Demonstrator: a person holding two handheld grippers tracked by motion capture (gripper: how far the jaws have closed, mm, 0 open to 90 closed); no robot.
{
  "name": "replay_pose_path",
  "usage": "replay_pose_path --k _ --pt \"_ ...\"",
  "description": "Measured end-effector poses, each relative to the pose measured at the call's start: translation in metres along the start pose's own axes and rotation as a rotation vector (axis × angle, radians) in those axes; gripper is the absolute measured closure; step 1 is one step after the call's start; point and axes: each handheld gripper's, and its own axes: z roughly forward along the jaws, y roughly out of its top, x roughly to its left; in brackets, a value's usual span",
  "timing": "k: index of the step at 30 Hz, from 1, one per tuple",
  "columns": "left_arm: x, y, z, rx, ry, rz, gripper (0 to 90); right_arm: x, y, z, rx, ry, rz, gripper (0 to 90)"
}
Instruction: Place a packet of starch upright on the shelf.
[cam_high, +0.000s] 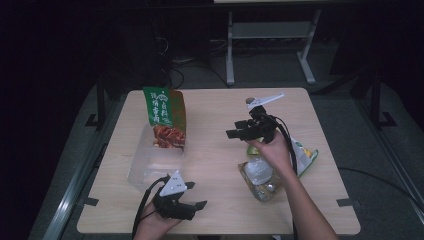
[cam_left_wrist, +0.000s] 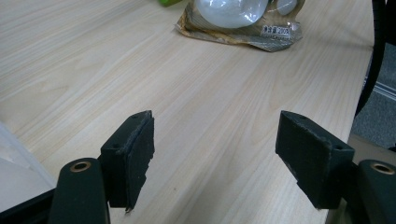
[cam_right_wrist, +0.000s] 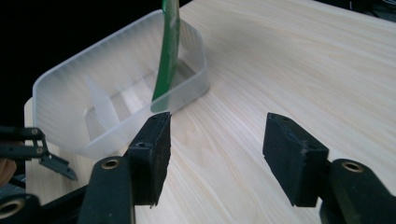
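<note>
Nearest, at the close edge of the surface (cam_high: 215, 165): left gripper (cam_high: 197, 195), held low in a hand, black padded jaws wide apart with nothing between them, pointed right. Farther off, mid-surface: right gripper (cam_high: 234, 128), jaws likewise spread and empty, aimed left toward a clear tub (cam_high: 145, 167). Tub at the left side: frosted, translucent plastic, rounded corners, a thin divider inside. Standing upright in its far end: green pouch (cam_high: 165, 117), flat, glossy, printed with white characters and a picture of reddish food. Under the right forearm, near right: crinkly packet (cam_high: 260, 172), clear and brownish film over something pale, round and smooth; just beyond it, partly hidden by the arm, a green and yellow packet (cam_high: 306, 155). Surface of pale wood-grain laminate, matte, rounded corners. Probable step: packing snacks into the tub, one pouch in, two packets waiting. Next move, by judgement: swinging an empty gripper to the crinkly packet, pinching a flat edge rather than the slippery bulge, then lifting it across to the tub's free compartment.
</note>
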Motion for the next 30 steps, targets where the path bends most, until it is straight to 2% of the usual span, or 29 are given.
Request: replay_pose_path --k 7,8,15,17,20,30 --pt "0.001 -0.001 -0.002 -0.001 0.006 -0.017 26.7 -0.004 -0.017 -0.012 0.006 -0.015 0.012 38.0" --pt "0.002 0.000 -0.002 -0.001 0.008 -0.017 26.4 -0.004 -0.021 -0.015 0.021 -0.025 0.015 36.9" --pt "0.001 -0.001 -0.001 -0.011 0.010 -0.026 25.9 -0.002 -0.035 -0.022 0.025 -0.027 0.017 36.6" --pt "0.001 0.000 -0.001 -0.003 0.010 -0.014 25.9 -0.001 -0.039 -0.025 0.032 -0.034 0.016 36.3" --pt "0.000 0.000 -0.001 -0.012 0.007 -0.022 25.5 0.001 -0.045 -0.029 0.027 -0.034 0.017 36.0" --pt "0.000 0.000 -0.005 -0.010 0.024 -0.007 25.2 0.008 -0.069 -0.052 0.010 -0.055 0.019 35.8"
